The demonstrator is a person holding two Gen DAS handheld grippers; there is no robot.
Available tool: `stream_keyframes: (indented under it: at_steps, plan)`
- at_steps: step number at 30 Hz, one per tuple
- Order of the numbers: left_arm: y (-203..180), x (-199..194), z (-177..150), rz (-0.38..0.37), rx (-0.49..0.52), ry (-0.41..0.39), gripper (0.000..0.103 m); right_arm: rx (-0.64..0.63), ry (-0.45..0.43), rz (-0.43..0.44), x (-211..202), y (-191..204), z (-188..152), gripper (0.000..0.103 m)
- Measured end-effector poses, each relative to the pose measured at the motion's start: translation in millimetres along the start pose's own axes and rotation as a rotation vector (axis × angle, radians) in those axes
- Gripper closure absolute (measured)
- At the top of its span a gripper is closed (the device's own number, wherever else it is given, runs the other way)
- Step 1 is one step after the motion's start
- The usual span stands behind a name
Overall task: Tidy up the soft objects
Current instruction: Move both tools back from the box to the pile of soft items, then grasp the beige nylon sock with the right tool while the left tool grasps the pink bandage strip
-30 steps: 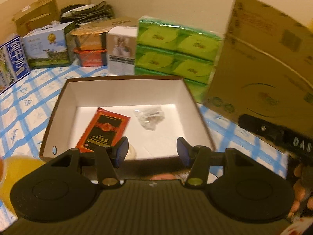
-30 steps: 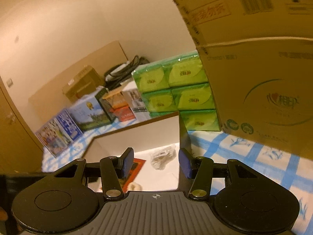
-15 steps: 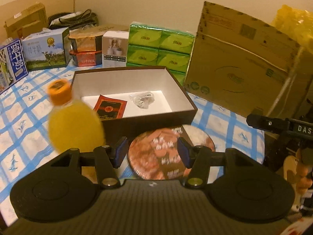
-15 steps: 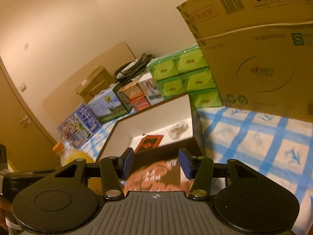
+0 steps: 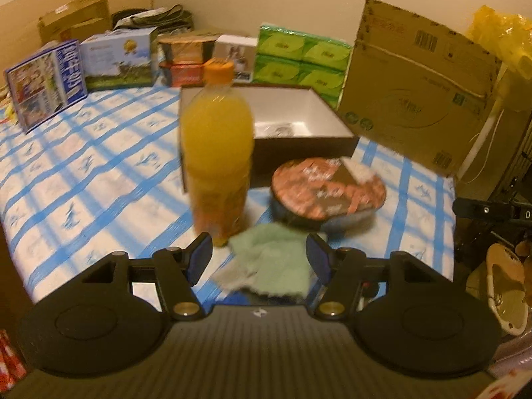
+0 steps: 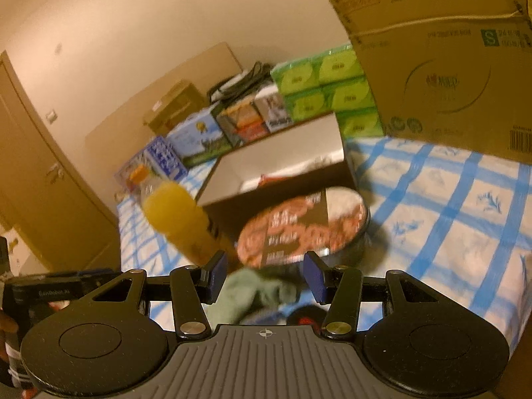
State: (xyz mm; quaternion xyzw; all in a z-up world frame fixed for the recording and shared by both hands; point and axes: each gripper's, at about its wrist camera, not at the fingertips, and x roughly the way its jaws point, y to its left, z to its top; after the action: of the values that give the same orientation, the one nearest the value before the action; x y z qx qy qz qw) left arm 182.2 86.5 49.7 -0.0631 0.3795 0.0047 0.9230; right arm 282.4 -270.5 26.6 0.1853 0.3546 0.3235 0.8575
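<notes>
Juice bottle (image 5: 217,153): we see it upright on the blue-checked worktop (image 5: 83,173), toward the near edge, just left of the cloth and in front of the box's near left corner.
Left tongs (image 5: 259,254): released; the jaws have just been opening, and nothing is pressed between them, though we see the cloth through the gap.
Green cloth (image 5: 269,259): the soft thing lies crumpled on the worktop at its near edge, in front of the bowl; both cameras blur it.
Open box (image 5: 301,143): dark outside, white inside, it sits mid-worktop behind the bottle and bowl; we make out a small clear packet inside.
Sealed bowl (image 5: 327,189): round, with a printed lid, just in front of the box's near wall.
Right tongs (image 6: 264,276): parted and gripping nothing; the cloth (image 6: 256,294) shows between the jaws, untouched.
Cardboard carton (image 5: 419,89): stands at the worktop's far right edge, beside the stacked green tissue packs (image 5: 301,63).
</notes>
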Motion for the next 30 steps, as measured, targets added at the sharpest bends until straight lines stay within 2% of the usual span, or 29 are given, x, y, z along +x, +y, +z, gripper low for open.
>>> stream_keyframes:
  at_steps: [7,11,19,24,30]
  plan:
    - [22,-6,-35,0.056,-0.054,0.052,0.043,-0.052,0.073,-0.050,3,7,-38,0.052]
    - [28,-2,-53,0.048,-0.087,0.094,0.043,-0.069,0.125,-0.077,8,5,-60,0.052]
    - [18,18,-89,0.033,-0.065,0.188,0.044,-0.144,0.262,-0.138,21,1,-105,0.052]
    - [7,28,-102,0.029,-0.013,0.218,0.044,-0.163,0.329,-0.139,34,2,-125,0.052]
    - [3,41,-111,0.012,-0.011,0.255,0.044,-0.300,0.388,-0.169,51,15,-143,0.052]
